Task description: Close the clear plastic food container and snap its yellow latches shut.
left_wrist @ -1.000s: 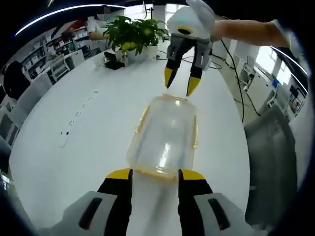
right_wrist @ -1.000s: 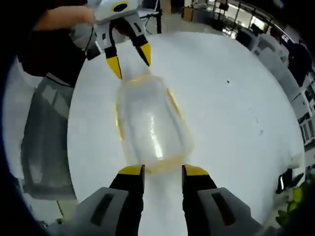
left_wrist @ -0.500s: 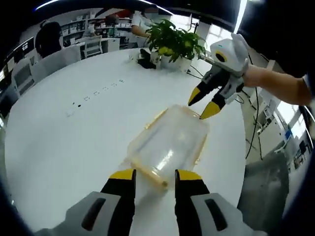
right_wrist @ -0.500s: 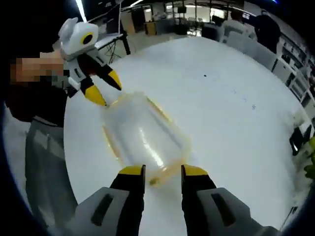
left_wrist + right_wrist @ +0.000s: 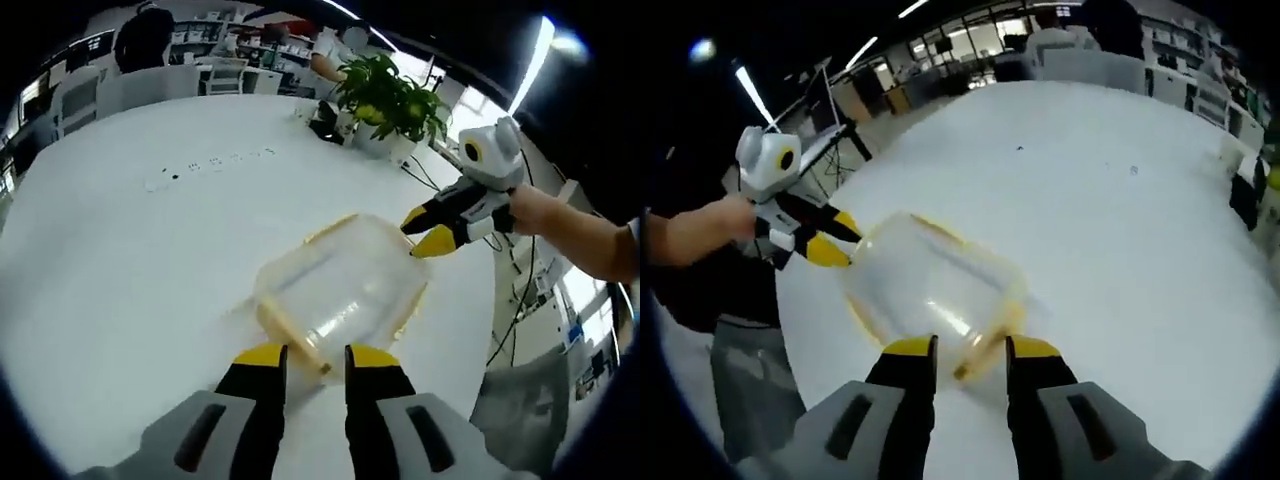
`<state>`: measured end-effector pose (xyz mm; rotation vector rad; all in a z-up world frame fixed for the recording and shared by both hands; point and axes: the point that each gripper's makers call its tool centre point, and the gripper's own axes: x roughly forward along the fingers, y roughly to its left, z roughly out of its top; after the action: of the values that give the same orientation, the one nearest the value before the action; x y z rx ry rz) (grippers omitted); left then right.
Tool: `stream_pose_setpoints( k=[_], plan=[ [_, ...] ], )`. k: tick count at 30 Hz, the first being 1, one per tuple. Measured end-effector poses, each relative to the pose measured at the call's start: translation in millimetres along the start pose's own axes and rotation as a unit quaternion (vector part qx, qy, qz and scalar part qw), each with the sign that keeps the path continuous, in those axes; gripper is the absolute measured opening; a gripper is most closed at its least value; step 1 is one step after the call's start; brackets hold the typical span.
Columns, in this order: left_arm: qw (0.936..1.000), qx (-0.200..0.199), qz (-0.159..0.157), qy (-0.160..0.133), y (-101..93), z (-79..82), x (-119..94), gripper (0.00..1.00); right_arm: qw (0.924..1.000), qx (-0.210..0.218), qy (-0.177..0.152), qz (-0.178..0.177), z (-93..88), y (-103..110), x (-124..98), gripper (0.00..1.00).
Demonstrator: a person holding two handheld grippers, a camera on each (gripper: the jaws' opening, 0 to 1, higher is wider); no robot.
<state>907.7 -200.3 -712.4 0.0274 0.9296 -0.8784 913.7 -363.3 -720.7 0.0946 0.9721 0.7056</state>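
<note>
Two yellow-tipped grippers meet at opposite ends of a clear plastic food container with yellow latches, which lies with its lid on a round white bench. In the left gripper view, the left gripper rises from the bottom with its jaws parted a little, their tips at the near end of the container where a yellow latch juts out between them; whether they press it cannot be told. At the far end, the right gripper, held in a person's hand, points its two yellow tips at the container's edge, the tips slightly apart and touching or just beside the rim.

In the right gripper view, the right gripper has its jaws narrowly parted at its own end of the clear plastic food container with yellow latches, with a yellow latch angled between the tips. Across the container, the left gripper touches the far edge. Beyond the container in the left gripper view, a green potted plant stands near the far edge of the bench.
</note>
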Motion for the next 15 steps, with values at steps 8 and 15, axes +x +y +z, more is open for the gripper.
stream_pose_setpoints(
  k=[8,15],
  plan=[
    [0.9983,-0.055,0.005,-0.017,5.0,3.7,3.3,0.14,0.9982,0.053,-0.023,0.014,-1.7,6.1,1.1,0.25],
    [0.9944,-0.100,0.004,-0.032,10.7,6.4,8.9,0.14,0.9977,0.060,-0.023,0.020,-4.2,10.2,-0.1,0.25]
  ],
)
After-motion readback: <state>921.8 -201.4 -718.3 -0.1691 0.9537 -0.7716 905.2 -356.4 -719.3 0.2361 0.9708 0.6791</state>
